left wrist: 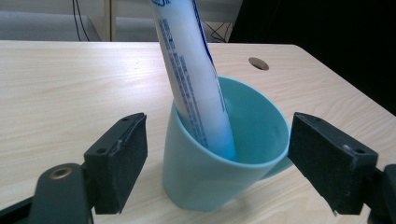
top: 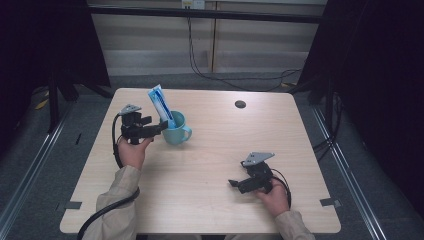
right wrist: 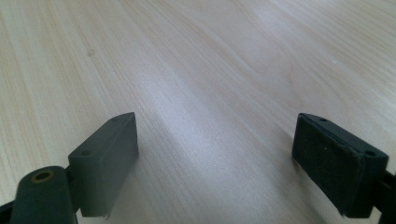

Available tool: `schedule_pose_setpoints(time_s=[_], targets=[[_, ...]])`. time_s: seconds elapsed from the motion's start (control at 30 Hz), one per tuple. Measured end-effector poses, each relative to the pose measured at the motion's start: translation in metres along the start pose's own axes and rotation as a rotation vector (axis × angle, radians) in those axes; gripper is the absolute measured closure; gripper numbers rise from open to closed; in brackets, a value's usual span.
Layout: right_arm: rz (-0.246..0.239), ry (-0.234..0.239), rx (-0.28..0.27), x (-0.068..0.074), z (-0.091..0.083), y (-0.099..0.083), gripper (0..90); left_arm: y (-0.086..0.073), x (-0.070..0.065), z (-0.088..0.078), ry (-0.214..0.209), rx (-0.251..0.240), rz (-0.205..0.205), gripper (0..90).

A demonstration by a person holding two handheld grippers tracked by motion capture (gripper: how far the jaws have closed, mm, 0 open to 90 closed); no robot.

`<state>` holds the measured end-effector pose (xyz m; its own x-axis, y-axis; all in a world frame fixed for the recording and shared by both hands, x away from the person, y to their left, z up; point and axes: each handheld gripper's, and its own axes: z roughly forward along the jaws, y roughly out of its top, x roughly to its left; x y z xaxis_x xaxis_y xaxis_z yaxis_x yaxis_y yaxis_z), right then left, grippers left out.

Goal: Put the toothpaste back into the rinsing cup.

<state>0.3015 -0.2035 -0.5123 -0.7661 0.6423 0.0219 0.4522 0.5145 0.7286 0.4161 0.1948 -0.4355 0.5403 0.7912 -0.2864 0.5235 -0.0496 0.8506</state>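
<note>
A light teal cup (top: 177, 131) stands on the wooden table (top: 215, 150), left of centre. A blue and white tube (top: 161, 105) leans in it, tilted to the far left. My left gripper (top: 159, 128) is open just left of the cup. In the left gripper view the cup (left wrist: 219, 163) sits between the two wide-apart jaws, touching neither, with the tube (left wrist: 194, 74) rising out of it. My right gripper (top: 235, 184) rests low at the table's near right, open over bare wood (right wrist: 210, 107), holding nothing.
A dark round cable hole (top: 240, 104) lies in the tabletop at the far right of centre. Cables (top: 220, 75) trail on the floor behind the table. Dark curtains stand on both sides.
</note>
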Motion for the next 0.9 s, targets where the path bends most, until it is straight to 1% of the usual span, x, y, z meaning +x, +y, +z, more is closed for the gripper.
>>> schedule_pose_setpoints(time_s=[0.17,0.4,0.43,0.47,0.57,0.63,0.67,0.73,0.77,0.83,0.87,0.9], targets=[[-0.001,0.0,0.0,0.0,0.0,0.0,14.0,-0.006,-0.001,-0.003,-0.009,0.002,-0.002,19.7],[0.0,0.0,0.0,0.0,0.0,0.0,14.0,-0.02,-0.002,-0.01,-0.018,0.004,-0.004,19.5],[-0.001,0.0,0.0,0.0,0.0,0.0,14.0,-0.02,-0.002,-0.01,-0.018,0.004,-0.004,19.5],[0.0,0.0,0.0,0.0,0.0,0.0,14.0,-0.025,-0.003,-0.011,-0.022,0.009,-0.003,19.5],[0.001,0.0,0.0,0.0,0.0,0.0,14.0,-0.031,-0.004,-0.013,-0.026,0.008,-0.007,19.4],[-0.001,0.0,0.0,0.0,0.0,0.0,14.0,-0.034,-0.004,-0.013,-0.026,0.01,-0.001,19.4],[0.0,0.0,0.0,0.0,0.0,0.0,14.0,-0.039,-0.005,-0.014,-0.034,0.019,-0.004,19.3],[0.0,0.0,0.0,0.0,0.0,0.0,13.9,-0.044,-0.005,-0.014,-0.034,0.025,0.002,18.9],[-0.001,0.0,0.0,0.0,0.0,0.0,14.0,-0.047,-0.006,-0.015,-0.037,0.026,-0.002,18.8],[-0.001,0.0,0.0,0.0,0.0,0.0,14.0,-0.05,-0.006,-0.015,-0.037,0.026,0.002,18.7],[0.0,0.0,0.0,0.0,0.0,0.0,14.0,-0.055,-0.007,-0.015,-0.037,0.037,0.011,18.6],[0.0,0.0,0.0,0.0,0.0,0.0,14.0,-0.055,-0.007,-0.015,-0.037,0.037,0.011,18.5]])
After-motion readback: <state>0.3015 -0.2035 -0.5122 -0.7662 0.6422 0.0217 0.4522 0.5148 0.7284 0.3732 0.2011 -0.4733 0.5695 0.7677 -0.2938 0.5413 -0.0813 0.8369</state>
